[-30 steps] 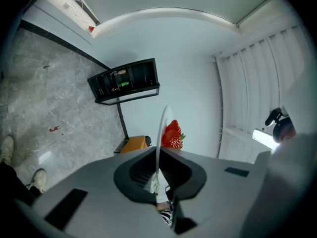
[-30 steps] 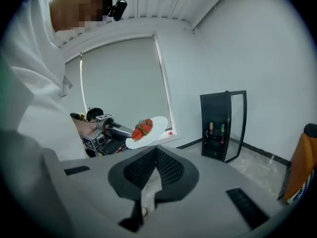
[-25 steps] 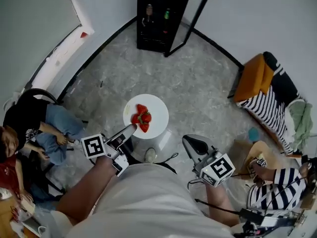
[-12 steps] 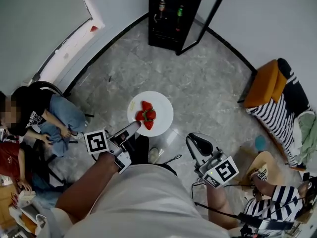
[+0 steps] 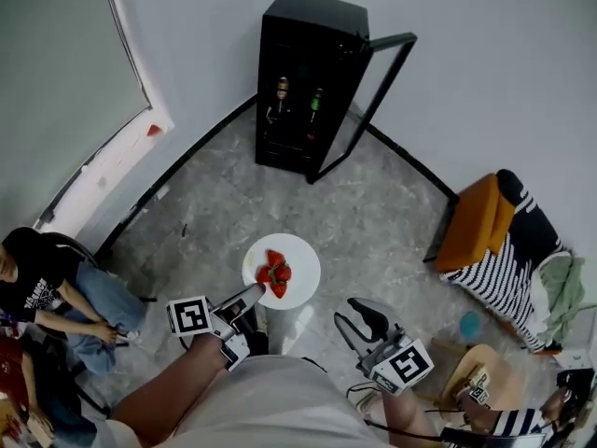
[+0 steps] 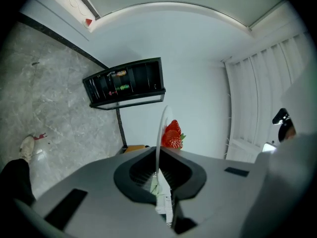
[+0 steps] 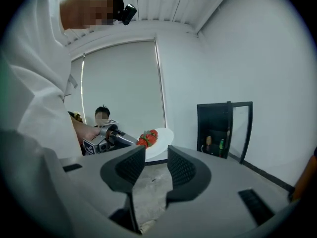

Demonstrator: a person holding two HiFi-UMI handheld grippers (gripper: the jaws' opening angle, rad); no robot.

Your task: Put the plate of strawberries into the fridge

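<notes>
holding the white plate [image 5: 300,267] by the rim farthest from the fridge [image 5: 308,35], the left gripper [image 5: 248,294] has its jaws clamped tight on the thin edge. in the left gripper view the plate [image 6: 159,128] runs edge-on straight out from between the pads, with the fridge [image 6: 126,83] beyond it. a small cluster of red strawberries [image 5: 276,273] sits near the middle of the plate. the plate hangs in the air over the floor [image 5: 364,208], in front of the fridge, well apart from it and roughly in line with its open front.

the fridge is a black cabinet standing against the wall. its glass door [image 5: 371,96] is swung wide open toward the right gripper's side. inside, two bottles stand upright side by side on a shelf, one brownish [image 5: 282,90] and one green [image 5: 316,101]. the rest of the interior is too dark to read.

the right gripper [image 5: 357,317] is farther from the fridge than the plate is. its jaws are opening with nothing between them.

bare grey floor lies between the plate and the fridge's front. the door's free edge juts out over that floor on one side. an orange seat [image 5: 476,222] stands well off on the door side of the fridge, and a seated person [image 5: 47,283] is well off on the opposite side.
</notes>
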